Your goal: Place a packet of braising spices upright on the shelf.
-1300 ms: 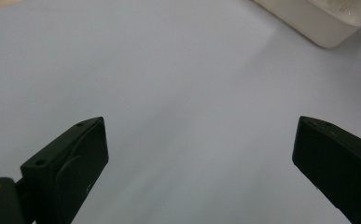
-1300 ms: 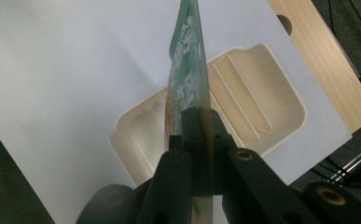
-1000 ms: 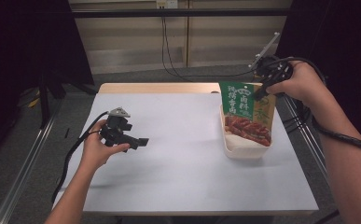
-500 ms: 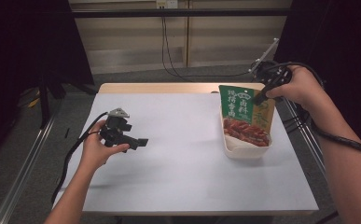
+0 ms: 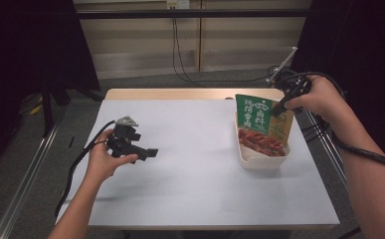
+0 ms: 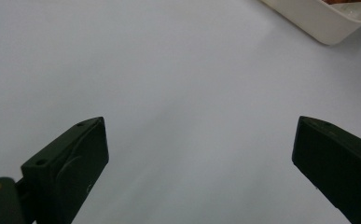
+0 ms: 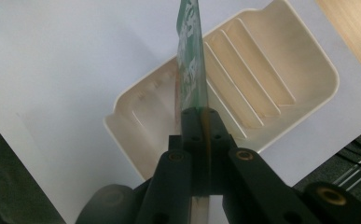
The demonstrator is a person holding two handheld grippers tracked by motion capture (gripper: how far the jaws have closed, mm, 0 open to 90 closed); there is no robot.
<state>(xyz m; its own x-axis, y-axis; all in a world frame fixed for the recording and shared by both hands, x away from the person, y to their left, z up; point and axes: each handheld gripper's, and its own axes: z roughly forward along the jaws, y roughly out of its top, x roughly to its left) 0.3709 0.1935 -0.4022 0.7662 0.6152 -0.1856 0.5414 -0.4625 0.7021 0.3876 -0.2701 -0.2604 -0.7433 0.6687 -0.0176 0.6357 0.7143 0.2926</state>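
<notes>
A green snack pouch (image 5: 259,124) with a red food picture stands upright, its lower end inside a white ribbed tray (image 5: 262,160) at the table's right. My right gripper (image 5: 280,106) is shut on the pouch's upper right edge. In the right gripper view the jaws (image 7: 199,114) pinch the thin edge of the pouch (image 7: 191,65) above the tray (image 7: 267,79). My left gripper (image 5: 149,153) hovers low over the table's left side, far from the tray. In the left gripper view its jaws (image 6: 201,158) stand wide open with nothing between them.
The white table top (image 5: 200,179) lies between the two hands. A corner of the tray (image 6: 318,21) shows at the upper right of the left gripper view. Cables trail from both grippers. A wooden strip (image 5: 180,93) runs along the table's far edge.
My right hand has sunk slightly with the pouch, setting it a little lower in the tray. The left hand and its gripper have stayed still.
</notes>
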